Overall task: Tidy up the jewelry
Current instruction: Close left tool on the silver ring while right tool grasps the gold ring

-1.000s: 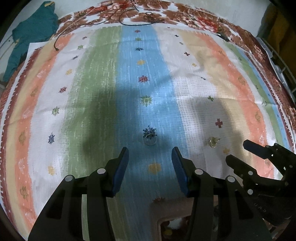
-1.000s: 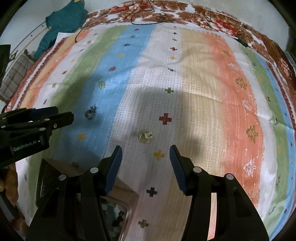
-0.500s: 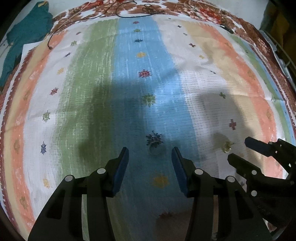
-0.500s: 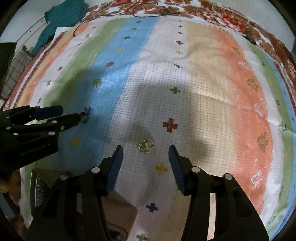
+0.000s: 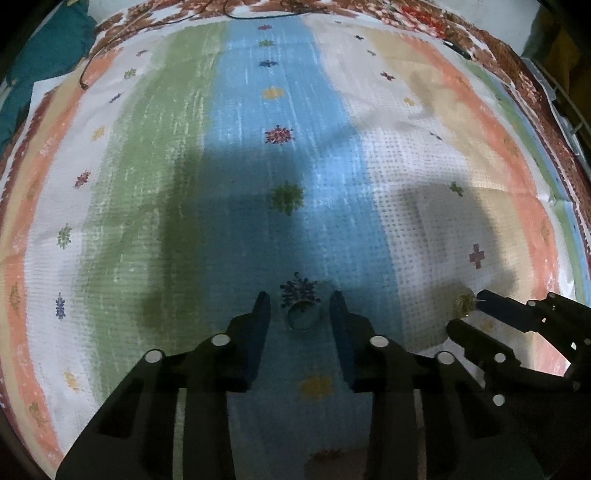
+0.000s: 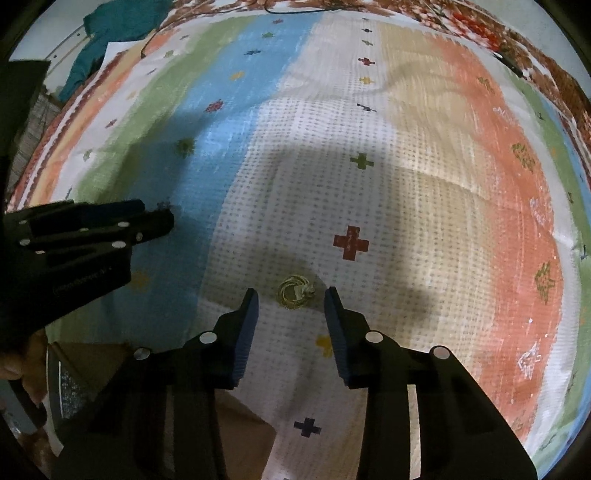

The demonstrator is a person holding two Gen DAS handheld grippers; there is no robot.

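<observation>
A small silver ring [image 5: 303, 316] lies on the blue stripe of the striped cloth [image 5: 184, 184], just below a dark flower motif. My left gripper [image 5: 299, 308] is open, low over the cloth, with the ring between its fingertips. A small gold ring [image 6: 294, 292] lies on the white dotted stripe below a red cross. My right gripper [image 6: 291, 301] is open with the gold ring just ahead of and between its fingertips. The gold ring [image 5: 463, 304] and the right gripper [image 5: 476, 314] also show at the right of the left wrist view. The left gripper [image 6: 162, 221] shows at the left of the right wrist view.
A brown box [image 6: 240, 439] lies on the cloth below the right gripper, partly hidden by it. A teal garment [image 5: 40, 66] lies at the far left beyond the cloth. A black cable [image 5: 258, 16] runs along the far edge.
Both grippers have moved forward and down toward the cloth. The silver ring now sits between the left fingertips and the gold ring at the right fingertips. The box has slid out of the left view.
</observation>
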